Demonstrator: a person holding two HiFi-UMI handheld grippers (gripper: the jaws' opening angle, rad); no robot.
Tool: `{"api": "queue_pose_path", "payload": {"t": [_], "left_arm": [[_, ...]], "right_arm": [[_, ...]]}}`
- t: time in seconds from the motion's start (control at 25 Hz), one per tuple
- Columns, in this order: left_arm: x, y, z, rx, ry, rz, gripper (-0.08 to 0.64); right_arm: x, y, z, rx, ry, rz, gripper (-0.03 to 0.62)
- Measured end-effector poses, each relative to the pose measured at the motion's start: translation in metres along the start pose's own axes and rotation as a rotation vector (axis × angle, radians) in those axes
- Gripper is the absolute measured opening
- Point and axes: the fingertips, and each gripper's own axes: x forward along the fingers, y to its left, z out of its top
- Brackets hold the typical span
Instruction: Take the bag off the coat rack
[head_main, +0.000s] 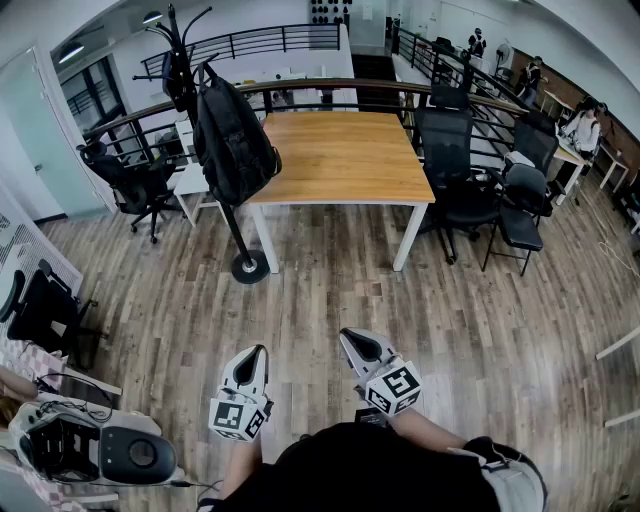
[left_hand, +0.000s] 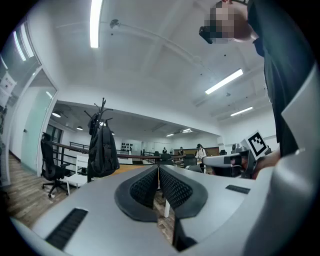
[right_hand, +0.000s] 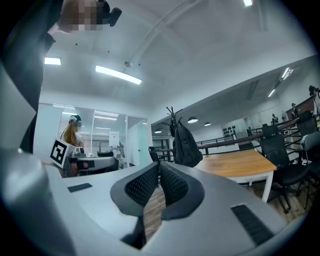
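A black backpack (head_main: 233, 138) hangs by its top from a black coat rack (head_main: 183, 45) that stands on a round base (head_main: 250, 267) at the left corner of a wooden table (head_main: 345, 155). The backpack (left_hand: 102, 150) also shows at the left of the left gripper view, and the backpack (right_hand: 186, 146) sits near the centre of the right gripper view. My left gripper (head_main: 259, 351) and right gripper (head_main: 347, 338) are held low, close to my body, well short of the rack. Both are shut with nothing between the jaws.
Black office chairs (head_main: 455, 160) stand along the table's right side, another chair (head_main: 135, 180) to the left of the rack. A railing (head_main: 330, 88) runs behind the table. A white device (head_main: 90, 450) lies at the lower left. People sit at desks at the far right.
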Motion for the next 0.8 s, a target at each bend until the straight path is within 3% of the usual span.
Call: {"api": "queue_pose_path", "payload": {"t": [0.24,0.4,0.56,0.8], "left_arm": [[0.007,-0.025,-0.005,0.008,0.029,-0.015,0.017],[0.016,-0.035,-0.006,0.007,0.032,-0.008,0.017],[0.025,-0.046,-0.01,-0.002,0.044,-0.001,0.017],[0.028,-0.069,-0.02,-0.014,0.073,0.003,0.017]], "right_arm": [[-0.026,-0.02,-0.004,0.014,0.008,-0.027,0.038],[-0.029,-0.025,0.006,-0.025,-0.005,0.001,0.039],[-0.039,-0.039,0.011,0.024,-0.059,0.036,0.039],[-0.066,-0.057,0.003,0.043,0.006,0.048,0.039]]}}
